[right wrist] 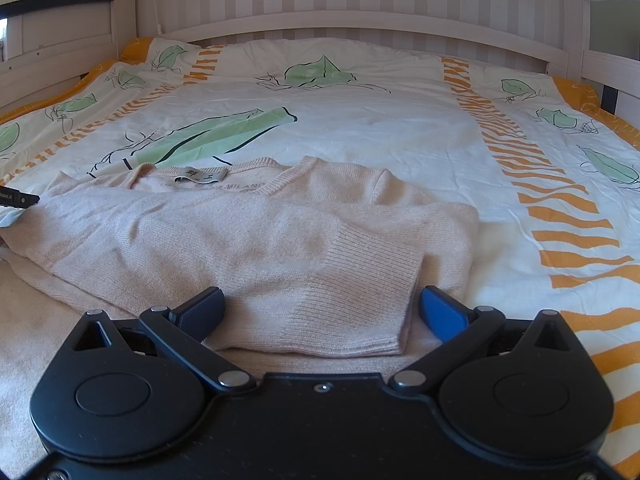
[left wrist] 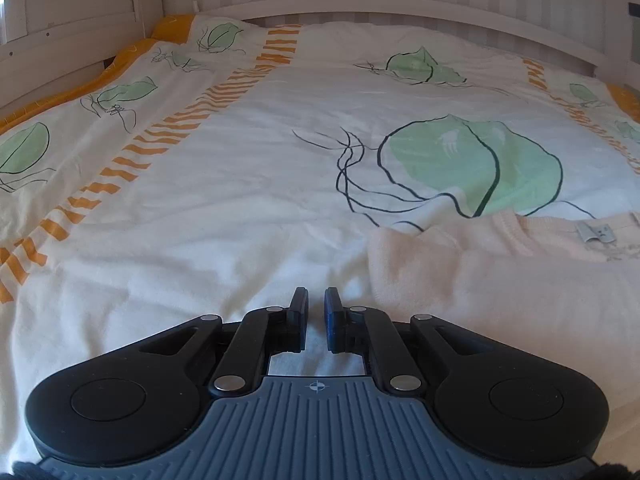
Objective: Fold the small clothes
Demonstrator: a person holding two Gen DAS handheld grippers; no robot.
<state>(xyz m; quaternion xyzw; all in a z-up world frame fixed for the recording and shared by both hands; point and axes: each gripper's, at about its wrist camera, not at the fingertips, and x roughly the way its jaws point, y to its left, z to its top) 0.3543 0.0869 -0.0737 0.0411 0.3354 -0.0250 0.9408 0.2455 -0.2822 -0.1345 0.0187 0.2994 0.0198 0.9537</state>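
Pink sweater (right wrist: 248,232) is laid flat on the bed (right wrist: 400,128), one sleeve (right wrist: 352,304) folded across the front, cuff near. Right gripper (right wrist: 320,312): jaws held apart, straddling the cuff, probably for a pinch. Left gripper (left wrist: 316,312): jaws nearly together, empty, beside the sweater's left edge. Far bedspread is left free.

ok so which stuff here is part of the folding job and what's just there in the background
Part of the job:
- pink sweater, partly folded, one sleeve laid across its front
- right gripper, open around the sleeve cuff
- left gripper, shut on nothing, beside the sweater

Just there:
- bedspread with the leaf print
- white bed frame
- neck label inside the collar
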